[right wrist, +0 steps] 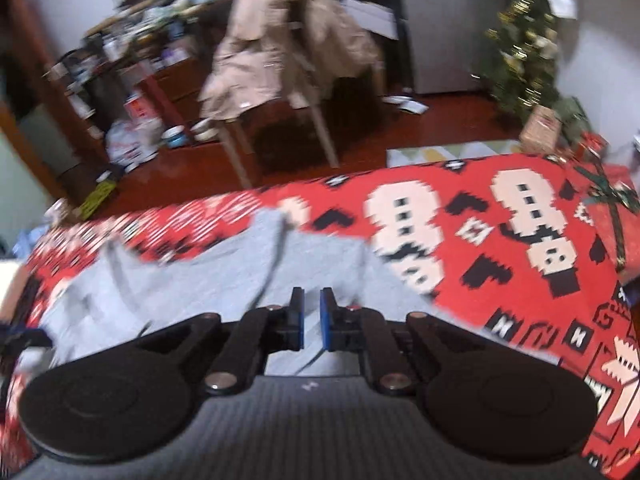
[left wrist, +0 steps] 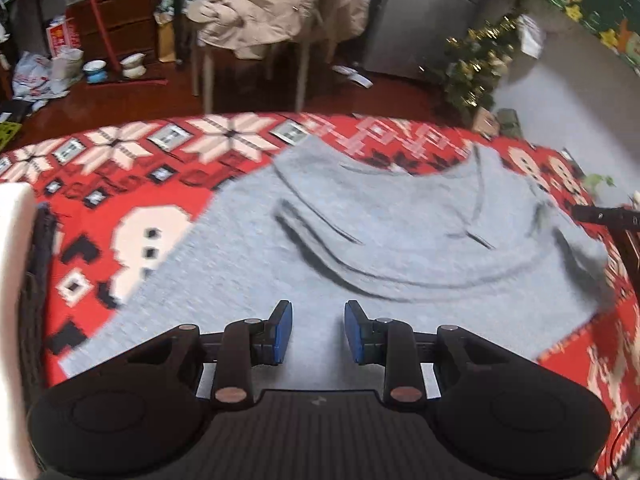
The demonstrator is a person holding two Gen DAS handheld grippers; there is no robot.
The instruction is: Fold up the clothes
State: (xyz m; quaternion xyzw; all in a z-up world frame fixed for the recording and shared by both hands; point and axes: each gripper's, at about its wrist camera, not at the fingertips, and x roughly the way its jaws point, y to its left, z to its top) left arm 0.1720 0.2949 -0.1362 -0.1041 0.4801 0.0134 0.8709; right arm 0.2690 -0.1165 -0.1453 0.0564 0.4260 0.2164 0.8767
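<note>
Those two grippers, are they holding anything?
No. The left gripper and right gripper both hover open and empty over the grey garment.

One grey garment (left wrist: 360, 248) on the red patterned cloth (left wrist: 120, 168), lying toward its near edge. Two grippers: left gripper (left wrist: 318, 320), right gripper (right wrist: 311, 312). One chair (left wrist: 256, 60) beyond the far edge, one beige coat (left wrist: 280, 0) draped on it. One small decorated tree (right wrist: 524, 52). One wrapped red gift box (right wrist: 612, 216) at the far right corner.
</note>
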